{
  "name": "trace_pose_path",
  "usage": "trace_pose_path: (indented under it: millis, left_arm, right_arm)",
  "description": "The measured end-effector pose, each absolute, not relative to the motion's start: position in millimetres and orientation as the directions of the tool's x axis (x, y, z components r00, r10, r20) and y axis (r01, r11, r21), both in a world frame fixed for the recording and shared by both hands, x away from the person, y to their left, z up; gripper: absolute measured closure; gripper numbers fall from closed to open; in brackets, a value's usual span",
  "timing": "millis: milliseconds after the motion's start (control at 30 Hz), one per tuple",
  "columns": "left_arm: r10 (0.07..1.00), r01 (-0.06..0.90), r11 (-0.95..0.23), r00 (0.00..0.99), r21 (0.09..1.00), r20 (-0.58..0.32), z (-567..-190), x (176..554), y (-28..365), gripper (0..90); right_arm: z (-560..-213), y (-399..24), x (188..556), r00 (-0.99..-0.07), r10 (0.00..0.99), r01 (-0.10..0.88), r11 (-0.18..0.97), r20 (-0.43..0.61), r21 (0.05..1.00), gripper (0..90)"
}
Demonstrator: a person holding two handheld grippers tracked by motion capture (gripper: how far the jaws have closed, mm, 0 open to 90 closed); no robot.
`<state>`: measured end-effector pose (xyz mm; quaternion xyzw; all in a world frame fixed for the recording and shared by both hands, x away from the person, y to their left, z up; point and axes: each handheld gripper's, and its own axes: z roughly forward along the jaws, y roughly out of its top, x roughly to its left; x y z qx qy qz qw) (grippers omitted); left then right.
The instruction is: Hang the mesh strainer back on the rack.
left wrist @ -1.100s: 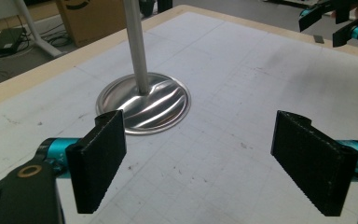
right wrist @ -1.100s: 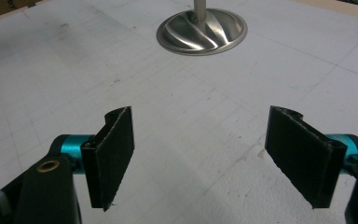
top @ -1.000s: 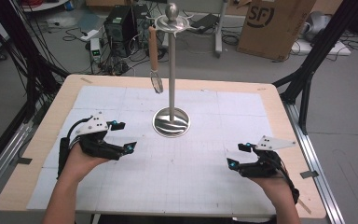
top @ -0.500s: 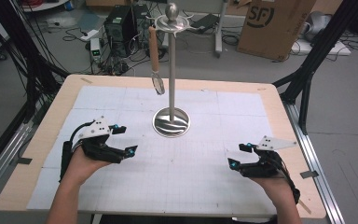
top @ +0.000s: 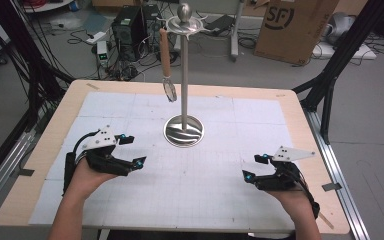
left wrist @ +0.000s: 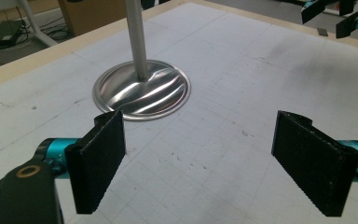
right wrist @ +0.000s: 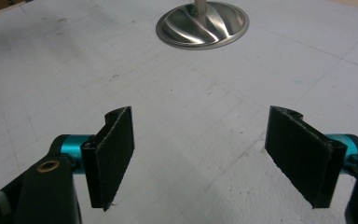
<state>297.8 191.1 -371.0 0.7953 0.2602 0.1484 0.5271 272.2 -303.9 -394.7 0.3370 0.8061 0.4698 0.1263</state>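
Cables and boxes are crowding the floor behind the table (top: 40,150); the whisk (top: 167,65) is hanging from the stand (top: 184,75) at upper centre, untouched; the left gripper (top: 130,150) and right gripper (top: 254,167) are resting low with jaws spread wide, gripping nothing; everything is seemingly remaining undone.

We see even, fairly bright overhead light across the table (top: 215,200), with only soft, faint shadows under the stand base (top: 183,131). The polished base throws wavy glare streaks in both gripper views. The high view looks a little soft and grainy. In the gripper views the near jaws are reasonably sharp, while the far background blurs, and straight lines bend slightly toward the edges
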Motion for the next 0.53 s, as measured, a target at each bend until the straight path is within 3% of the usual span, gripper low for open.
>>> trace_pose_path:
  millis: [533]
  left_arm:
    - [0.574,0.265,-0.307,0.817,0.914,-0.045,-372.7,298.6,194.1,18.2]
  right_arm:
    - [-394.5,-303.5,272.3,-0.741,0.662,0.424,0.333,0.112,0.842,23.1]
